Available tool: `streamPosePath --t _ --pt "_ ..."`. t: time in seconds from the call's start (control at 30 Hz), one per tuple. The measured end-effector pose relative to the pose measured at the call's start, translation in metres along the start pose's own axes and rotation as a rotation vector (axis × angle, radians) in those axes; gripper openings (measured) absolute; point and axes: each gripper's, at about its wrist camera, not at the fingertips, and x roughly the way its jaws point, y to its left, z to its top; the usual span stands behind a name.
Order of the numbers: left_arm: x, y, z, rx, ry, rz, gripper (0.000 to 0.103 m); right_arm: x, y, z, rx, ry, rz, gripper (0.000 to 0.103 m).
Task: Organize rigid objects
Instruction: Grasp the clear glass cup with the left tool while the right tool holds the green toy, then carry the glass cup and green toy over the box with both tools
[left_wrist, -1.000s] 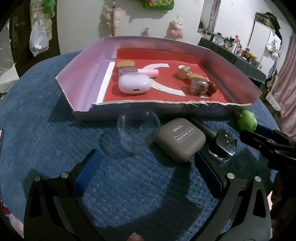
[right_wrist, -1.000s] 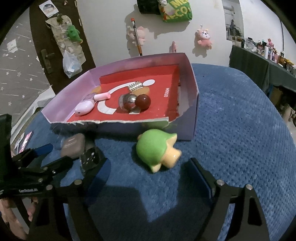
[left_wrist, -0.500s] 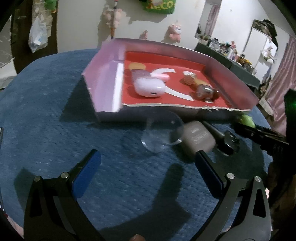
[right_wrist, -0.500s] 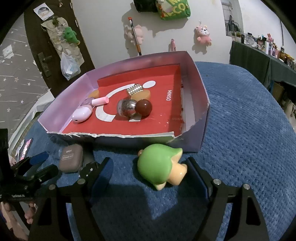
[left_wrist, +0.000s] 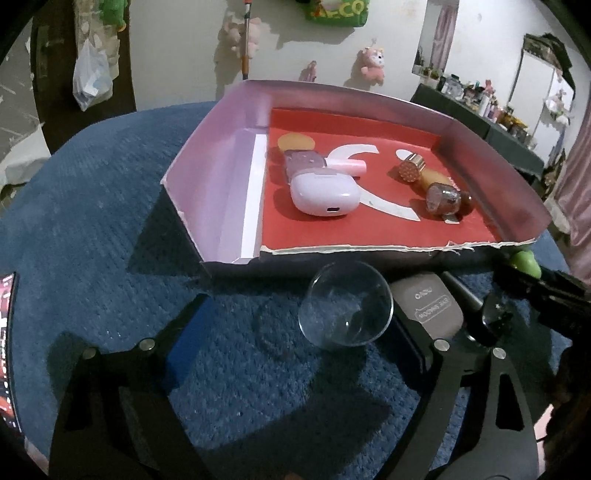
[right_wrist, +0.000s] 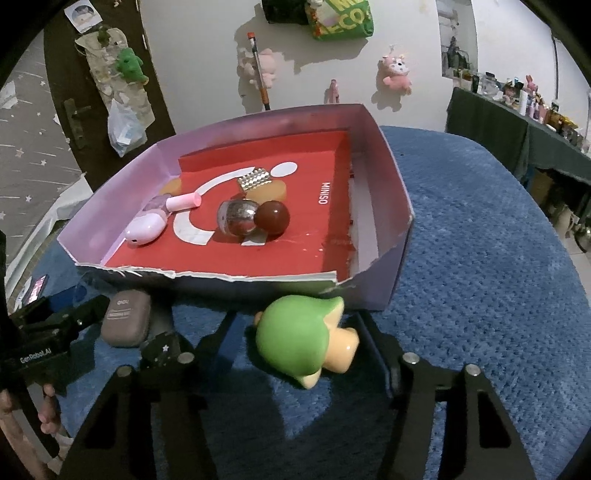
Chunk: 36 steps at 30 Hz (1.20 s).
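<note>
1. Only a sliver of the green mushroom toy shows in the left wrist view, cut off behind the right gripper's black body at the frame's right edge.
2. A dark object beside the grey case is half hidden by the right gripper's near finger; what it is cannot be made out.
3. The clear dome lies on the blue cloth between the fingers of the left gripper, nearer the right finger; the jaws have just been closing but stand apart, no pad touching it.
4. The right gripper brackets the mushroom toy, which lies on its side just in front of the box. Its jaws have just been closing; whether the pads press the toy cannot be told.
5. Inside the box rest a pink earbud case and a brown ball.
</note>
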Motion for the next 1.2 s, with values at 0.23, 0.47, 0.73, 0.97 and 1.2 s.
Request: streamPosePath --t 0.23,0.47,0.73,0.97,1.2 --pt "-0.004 -0.027 -0.007 0.101 -0.019 0.027 0.041 -0.003 -0.004 -0.002 0.012 -0.003 0.013 0.057" --pt "-0.013 -0.033 -0.012 0.133 -0.034 0.035 0.037 -0.016 -0.008 -0.008 0.024 -0.012 0.044 0.057" --pt "-0.04 -0.039 -0.015 0.144 -0.077 0.014 0.037 -0.035 -0.001 -0.015 0.011 -0.021 0.089 0.057" --pt "-0.056 -0.047 -0.018 0.158 -0.107 0.004 0.037 -0.055 0.008 -0.018 -0.018 -0.043 0.126 0.057" --pt "-0.065 -0.047 -0.017 0.149 -0.117 -0.021 0.037 -0.066 0.018 -0.017 -0.032 -0.047 0.174 0.057"
